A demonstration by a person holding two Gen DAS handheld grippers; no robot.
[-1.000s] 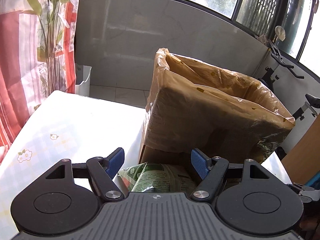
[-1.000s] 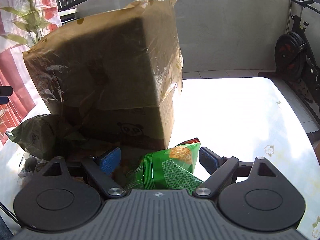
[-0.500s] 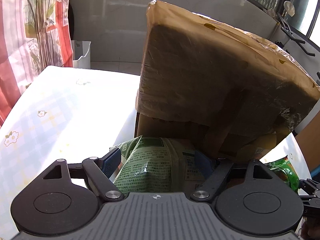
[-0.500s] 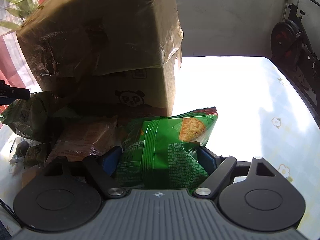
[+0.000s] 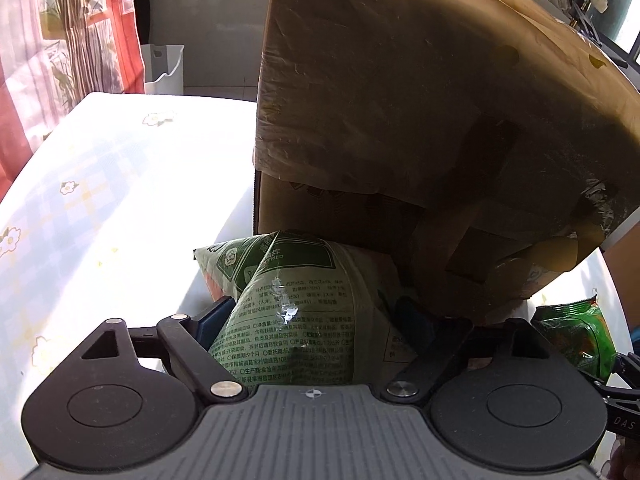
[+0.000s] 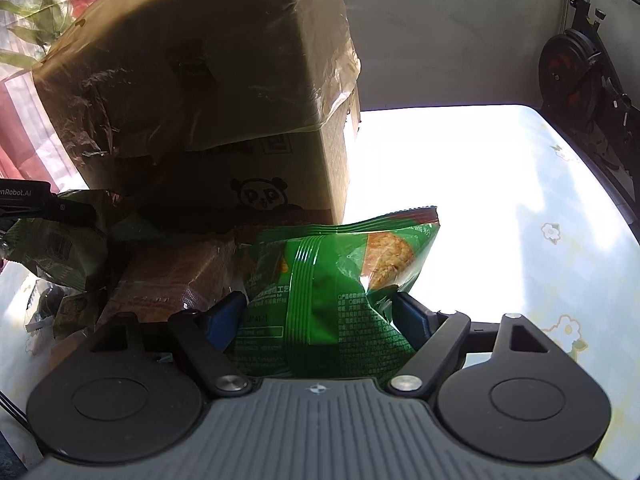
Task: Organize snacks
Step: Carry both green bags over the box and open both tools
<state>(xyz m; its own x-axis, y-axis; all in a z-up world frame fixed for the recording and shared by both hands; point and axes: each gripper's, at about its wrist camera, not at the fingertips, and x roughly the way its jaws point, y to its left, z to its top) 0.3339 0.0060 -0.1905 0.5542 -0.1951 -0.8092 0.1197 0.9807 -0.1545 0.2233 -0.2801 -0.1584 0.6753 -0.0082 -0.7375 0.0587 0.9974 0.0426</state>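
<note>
My left gripper has its blue pads against both sides of a pale green snack bag lying in front of the cardboard box. My right gripper has its pads around a bright green snack bag with a picture of crackers, at the box's front right corner. The box is tall, lined with a brown plastic bag, and has a panda print. The bright green bag also shows in the left wrist view. The pale green bag shows at the left of the right wrist view.
A brown wrapped snack pack and small packets lie between the two bags before the box. The white flowered tablecloth stretches left and right. A white bin, a red curtain and an exercise bike stand beyond the table.
Both grippers have come down and forward toward the box's base. Each bag now sits deeper between its pads, and the jaws have narrowed onto them.
</note>
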